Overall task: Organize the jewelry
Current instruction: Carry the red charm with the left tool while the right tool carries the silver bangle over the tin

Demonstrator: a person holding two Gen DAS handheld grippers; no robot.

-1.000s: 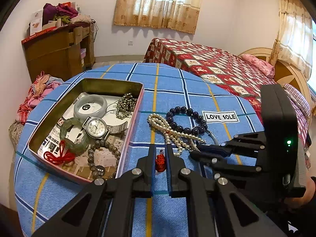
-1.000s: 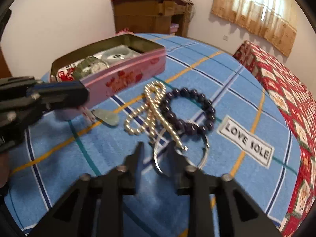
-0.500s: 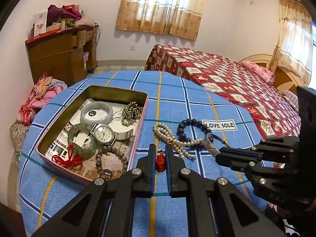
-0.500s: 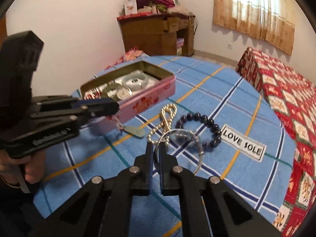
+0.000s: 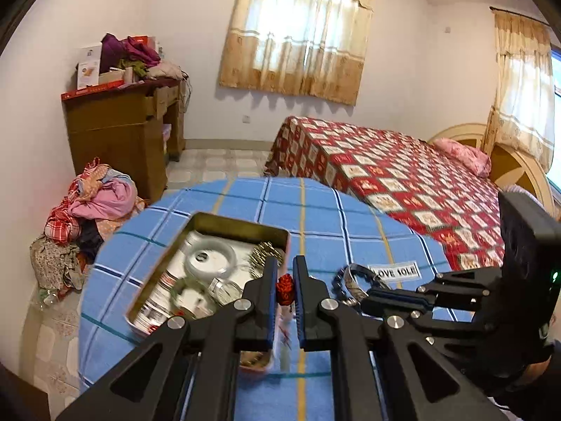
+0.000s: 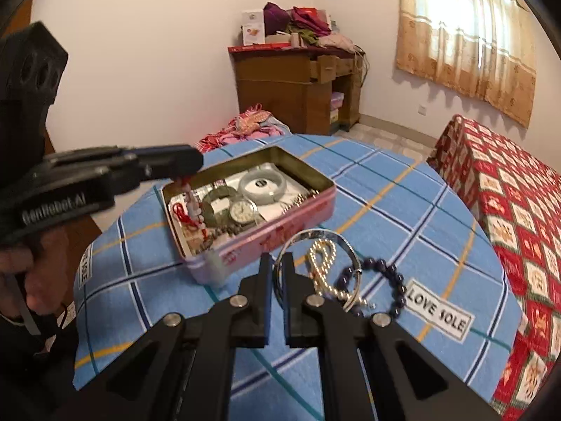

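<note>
My left gripper (image 5: 282, 273) is shut on a red-corded pendant (image 5: 284, 287) and holds it high over the pink tin box (image 5: 245, 229). In the right wrist view the left gripper (image 6: 182, 166) hangs the pendant's cord (image 6: 191, 207) over the box's near left corner (image 6: 196, 266). My right gripper (image 6: 278, 263) is shut on a silver bangle (image 6: 347, 245), lifted above the table; it also shows in the left wrist view (image 5: 361, 289). A pearl string (image 6: 324, 273) and a dark bead bracelet (image 6: 392, 280) lie on the blue checked cloth.
The tin box holds a pale jade bangle (image 6: 263, 186), a wristwatch (image 6: 242, 210), a green bangle (image 6: 214, 200) and bead strings. A "LOVE SOLE" label (image 6: 438, 315) is on the cloth. A bed (image 5: 403, 182) stands beyond the round table, a wooden desk (image 5: 119, 129) at left.
Both grippers have risen well above the table. The left carried the pendant up and over the box. The right lifted the silver bangle off the cloth.
</note>
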